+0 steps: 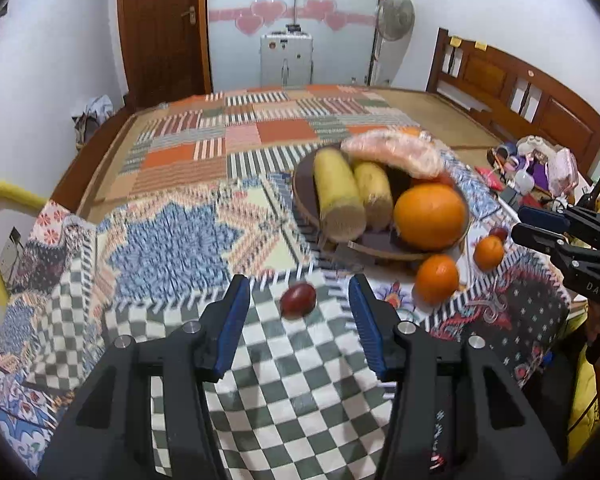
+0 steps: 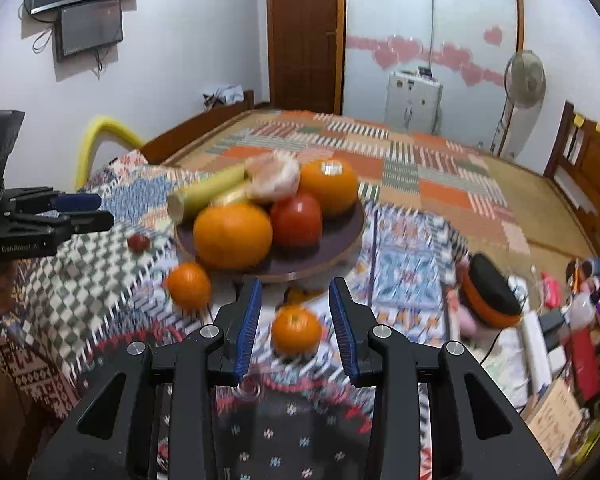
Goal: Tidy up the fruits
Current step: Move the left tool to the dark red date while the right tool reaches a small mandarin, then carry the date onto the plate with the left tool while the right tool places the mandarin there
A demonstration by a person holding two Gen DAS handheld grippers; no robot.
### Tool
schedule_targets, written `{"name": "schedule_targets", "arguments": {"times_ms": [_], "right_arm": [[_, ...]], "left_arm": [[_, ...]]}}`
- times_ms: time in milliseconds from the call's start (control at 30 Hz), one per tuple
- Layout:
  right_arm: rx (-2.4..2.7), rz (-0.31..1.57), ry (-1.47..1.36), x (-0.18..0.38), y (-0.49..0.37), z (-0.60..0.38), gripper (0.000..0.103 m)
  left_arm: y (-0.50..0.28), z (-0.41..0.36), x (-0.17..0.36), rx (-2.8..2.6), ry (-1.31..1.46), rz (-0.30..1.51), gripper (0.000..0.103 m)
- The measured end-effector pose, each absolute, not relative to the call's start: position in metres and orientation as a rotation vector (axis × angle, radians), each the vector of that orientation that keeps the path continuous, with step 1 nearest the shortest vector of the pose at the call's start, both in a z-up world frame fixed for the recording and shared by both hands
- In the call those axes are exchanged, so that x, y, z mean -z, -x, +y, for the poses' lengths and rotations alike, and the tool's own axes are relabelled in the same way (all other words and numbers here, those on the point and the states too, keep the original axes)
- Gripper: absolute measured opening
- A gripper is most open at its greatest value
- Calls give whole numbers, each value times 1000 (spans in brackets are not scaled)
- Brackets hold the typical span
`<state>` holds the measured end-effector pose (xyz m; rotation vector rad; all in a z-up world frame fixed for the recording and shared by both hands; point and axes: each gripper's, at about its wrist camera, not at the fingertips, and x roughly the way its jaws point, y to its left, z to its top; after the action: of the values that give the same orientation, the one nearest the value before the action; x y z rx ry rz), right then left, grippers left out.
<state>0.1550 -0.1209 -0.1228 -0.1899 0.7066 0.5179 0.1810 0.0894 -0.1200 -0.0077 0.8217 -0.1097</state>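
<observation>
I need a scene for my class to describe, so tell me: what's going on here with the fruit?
A person is tidying fruit with two tools. The left hand-held gripper is open around a small dark red fruit on the checkered cloth. The right hand-held gripper is open around a small orange. Neither is gripped yet. Another small orange lies loose beside the fruit plate, which already holds larger fruit.

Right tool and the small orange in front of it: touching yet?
Apart. The right wrist view shows the small orange sitting on the cloth between the open right tool fingers, with patterned cloth visible on both sides of it.
</observation>
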Motion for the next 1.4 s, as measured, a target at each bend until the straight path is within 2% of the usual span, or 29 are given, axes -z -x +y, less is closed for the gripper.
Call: {"name": "schedule_targets", "arguments": {"times_ms": [300,567,700,900,1067,1400], "right_arm": [[-518,763,198,146,-159,-125,32],[-530,766,200,150,-163,-120,32],[-534,764,199,149,-165,-118,32],[-549,785,195,153,-167,-118,33],[-548,790,193,154,-168,-120,33],[-543,753,157,140,-169,-130,32]], "left_arm": [[-188,88,152,118,18,896,51],[-202,87,158,117,38,900,51],[-210,86,162,123,43,917,43],[-215,84,163,111,36,905,39],[-216,86,163,107,35,900,24],[-208,89,152,117,34,881,23]]}}
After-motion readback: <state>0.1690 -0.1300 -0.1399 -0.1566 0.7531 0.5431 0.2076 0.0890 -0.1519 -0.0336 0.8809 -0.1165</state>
